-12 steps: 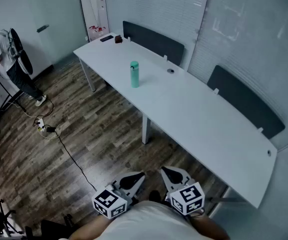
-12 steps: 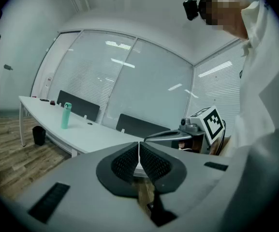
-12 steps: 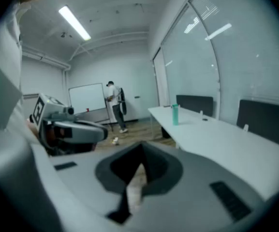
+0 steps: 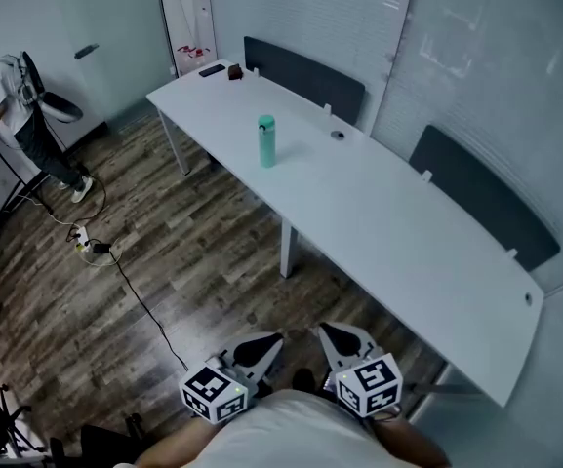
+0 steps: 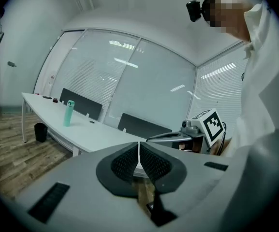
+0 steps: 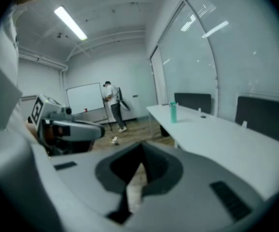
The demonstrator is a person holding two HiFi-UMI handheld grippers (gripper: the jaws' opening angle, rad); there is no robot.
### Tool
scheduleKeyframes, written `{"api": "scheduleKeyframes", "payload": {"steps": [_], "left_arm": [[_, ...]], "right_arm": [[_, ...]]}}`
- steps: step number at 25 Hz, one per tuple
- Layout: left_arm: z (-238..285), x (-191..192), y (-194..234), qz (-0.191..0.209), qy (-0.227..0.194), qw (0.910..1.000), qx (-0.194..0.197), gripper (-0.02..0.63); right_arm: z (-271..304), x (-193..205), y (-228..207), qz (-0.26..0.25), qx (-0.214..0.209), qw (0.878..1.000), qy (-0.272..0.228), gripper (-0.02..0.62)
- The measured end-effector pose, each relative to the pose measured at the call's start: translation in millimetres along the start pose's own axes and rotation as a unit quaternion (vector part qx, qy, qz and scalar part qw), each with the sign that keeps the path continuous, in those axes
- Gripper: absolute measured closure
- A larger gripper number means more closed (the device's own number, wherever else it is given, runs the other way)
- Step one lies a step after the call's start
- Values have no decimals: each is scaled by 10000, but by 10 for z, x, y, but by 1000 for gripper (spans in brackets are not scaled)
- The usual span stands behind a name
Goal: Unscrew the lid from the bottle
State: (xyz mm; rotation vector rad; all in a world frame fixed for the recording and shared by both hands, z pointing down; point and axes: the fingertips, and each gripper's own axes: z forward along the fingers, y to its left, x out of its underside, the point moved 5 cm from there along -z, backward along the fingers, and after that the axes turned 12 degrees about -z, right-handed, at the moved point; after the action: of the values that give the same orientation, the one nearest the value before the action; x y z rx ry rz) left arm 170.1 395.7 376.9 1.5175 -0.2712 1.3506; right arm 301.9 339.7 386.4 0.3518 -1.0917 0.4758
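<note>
A teal bottle [image 4: 266,141] with its lid on stands upright on the long white table [image 4: 388,232], far from both grippers; it also shows small as the bottle [image 5: 69,113] in the left gripper view and the bottle [image 6: 173,112] in the right gripper view. My left gripper [image 4: 273,340] and right gripper [image 4: 326,333] are held close to my body at the bottom of the head view, over the wooden floor. Both are shut with nothing between the jaws; the left gripper [image 5: 139,146] shows its ribbed pads pressed together.
Two dark chairs [image 4: 305,78] stand behind the table. Small dark items [image 4: 221,70] lie at its far end. A person [image 4: 8,105] stands at the far left near a whiteboard. A cable and power strip [image 4: 91,250] lie on the floor.
The grippers have not moved. The head view has shifted very slightly. The person at the far left has changed posture, with an arm now held out.
</note>
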Motion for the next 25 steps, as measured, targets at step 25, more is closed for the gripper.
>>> {"api": "scheduleKeyframes", "payload": {"steps": [25], "left_arm": [[272, -36, 34, -219, -386, 9982, -412, 575]], "right_arm": [[17, 126, -304, 240, -929, 9948, -347, 423]]}}
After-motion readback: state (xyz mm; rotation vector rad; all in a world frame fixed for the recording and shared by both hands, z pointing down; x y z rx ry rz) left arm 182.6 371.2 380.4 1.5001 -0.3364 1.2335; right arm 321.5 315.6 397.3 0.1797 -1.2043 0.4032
